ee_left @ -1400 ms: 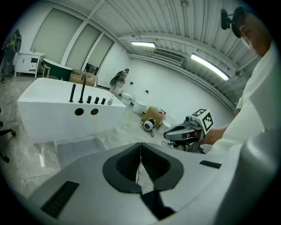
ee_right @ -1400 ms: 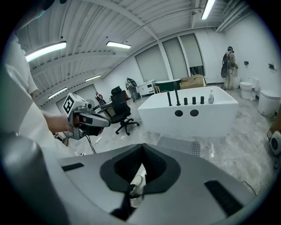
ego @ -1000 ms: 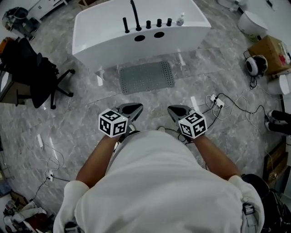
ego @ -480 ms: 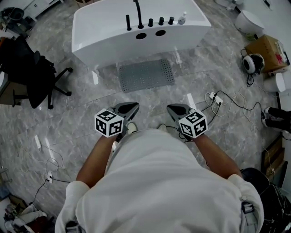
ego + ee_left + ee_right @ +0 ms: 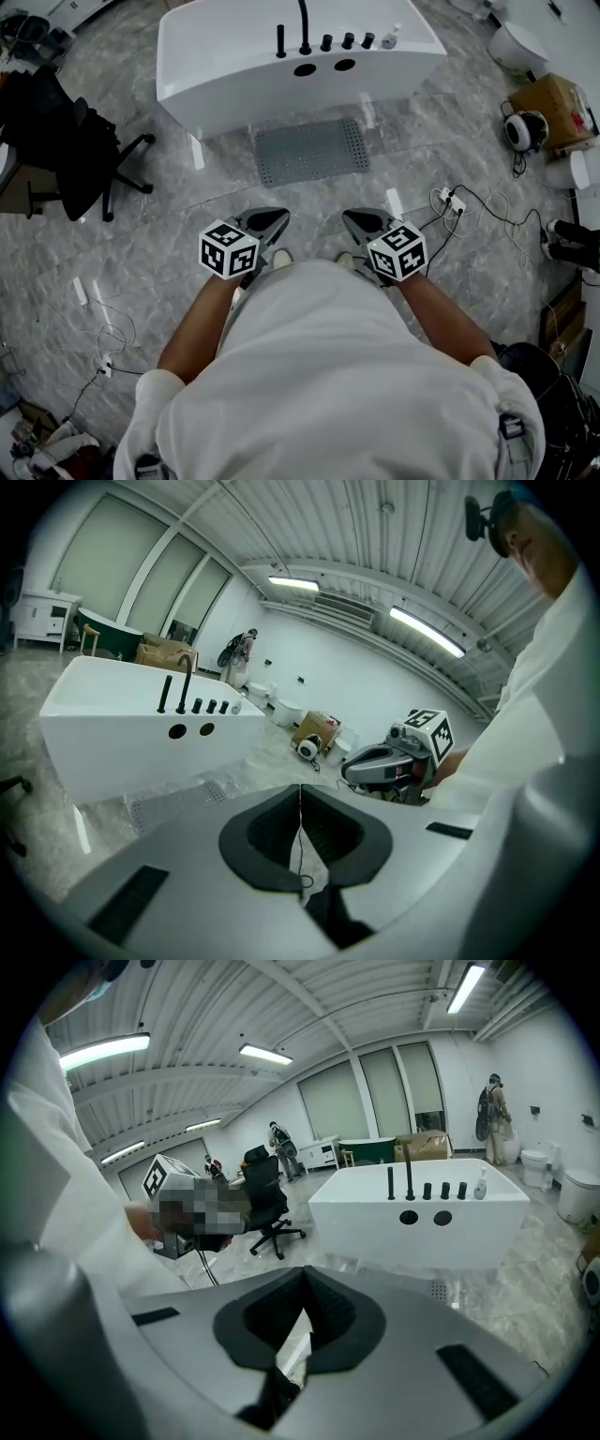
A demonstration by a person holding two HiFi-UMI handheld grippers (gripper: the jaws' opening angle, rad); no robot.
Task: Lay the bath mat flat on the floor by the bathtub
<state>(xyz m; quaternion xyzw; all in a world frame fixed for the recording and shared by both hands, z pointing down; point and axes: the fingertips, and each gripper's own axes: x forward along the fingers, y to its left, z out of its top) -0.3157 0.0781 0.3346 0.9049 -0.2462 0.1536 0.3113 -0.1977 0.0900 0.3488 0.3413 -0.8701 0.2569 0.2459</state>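
Observation:
The grey perforated bath mat (image 5: 312,150) lies flat on the marble floor, right in front of the white bathtub (image 5: 234,66). Both grippers hang close to the person's body, well short of the mat. My left gripper (image 5: 272,221) is shut with nothing in it, and so is my right gripper (image 5: 354,222). In the left gripper view the jaws of the left gripper (image 5: 300,803) meet in a thin line, with the bathtub (image 5: 112,738) and mat (image 5: 173,803) beyond. In the right gripper view the right gripper (image 5: 302,1288) is closed, and the bathtub (image 5: 422,1218) stands ahead.
A black office chair (image 5: 66,141) stands left of the tub. Cables and a power strip (image 5: 450,202) lie on the floor at the right, with a cardboard box (image 5: 561,108) and headphones (image 5: 525,131) beyond. More cables (image 5: 103,352) trail at the lower left.
The tub and mat have slid slightly right in the head view as the head turned. Both grippers stay shut near the body, barely moved.

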